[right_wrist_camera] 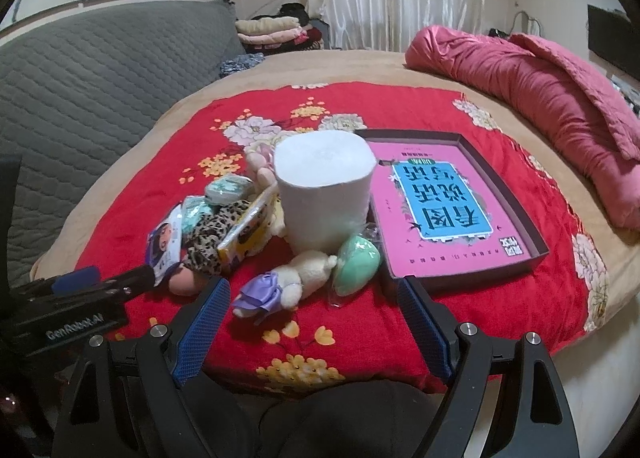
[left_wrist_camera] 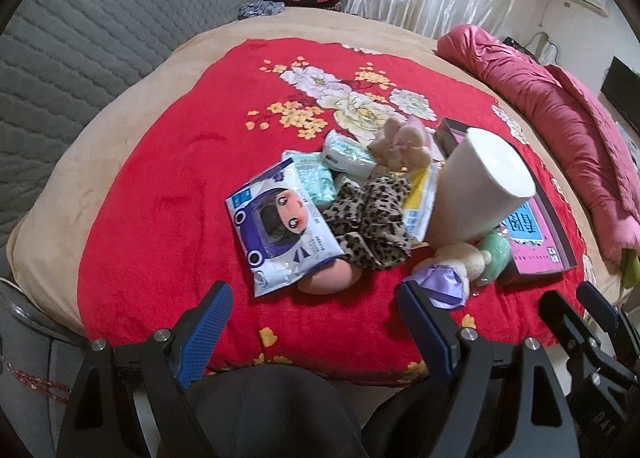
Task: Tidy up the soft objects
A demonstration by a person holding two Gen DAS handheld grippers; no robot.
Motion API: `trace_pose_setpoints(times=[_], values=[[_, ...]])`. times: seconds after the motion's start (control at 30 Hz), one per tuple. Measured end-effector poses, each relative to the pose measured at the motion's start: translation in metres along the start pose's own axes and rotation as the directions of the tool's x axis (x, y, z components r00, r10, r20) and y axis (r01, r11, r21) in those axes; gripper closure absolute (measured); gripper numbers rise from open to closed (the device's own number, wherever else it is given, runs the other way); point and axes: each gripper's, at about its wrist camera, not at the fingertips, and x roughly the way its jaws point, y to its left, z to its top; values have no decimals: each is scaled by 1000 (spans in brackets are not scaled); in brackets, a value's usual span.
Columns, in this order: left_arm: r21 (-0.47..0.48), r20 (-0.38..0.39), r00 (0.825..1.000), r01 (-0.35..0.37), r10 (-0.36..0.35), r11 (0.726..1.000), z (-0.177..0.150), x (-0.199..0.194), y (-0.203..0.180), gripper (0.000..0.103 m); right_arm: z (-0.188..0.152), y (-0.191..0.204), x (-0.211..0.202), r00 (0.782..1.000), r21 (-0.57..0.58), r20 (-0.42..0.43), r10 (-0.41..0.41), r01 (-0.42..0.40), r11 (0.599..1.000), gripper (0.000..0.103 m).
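Red blanket (right_wrist_camera: 400,322), bedroom: both grippers, left (left_wrist_camera: 316,322) & right (right_wrist_camera: 316,318), wide open, empty, near soft pile. Plush (right_wrist_camera: 296,278) light, squashy; pinch mid-body.

— What couldn't you make out?
— The peach ball (left_wrist_camera: 328,278) lay half under the cartoon tissue pack (left_wrist_camera: 276,230); the toilet roll (right_wrist_camera: 326,194) hid the plush behind it.
— And the tray (right_wrist_camera: 516,194)?
— I couldn't read its small print.
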Motion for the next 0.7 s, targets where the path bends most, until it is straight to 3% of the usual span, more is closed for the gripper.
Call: trace_pose_setpoints(times=[0.43, 0.6, 0.7], values=[[-190, -81, 996, 21, -37, 982, 35, 46, 49, 19, 5, -28, 29, 998, 73, -60, 1, 4, 997, 17], [-254, -132, 985, 74, -111, 964, 42, 69, 57, 19, 7, -35, 40, 996, 91, -85, 10, -2, 996, 17], [-273, -143, 983, 73, -116, 959, 44, 79, 60, 19, 9, -42, 46, 995, 111, -98, -9, 20, 994, 17]])
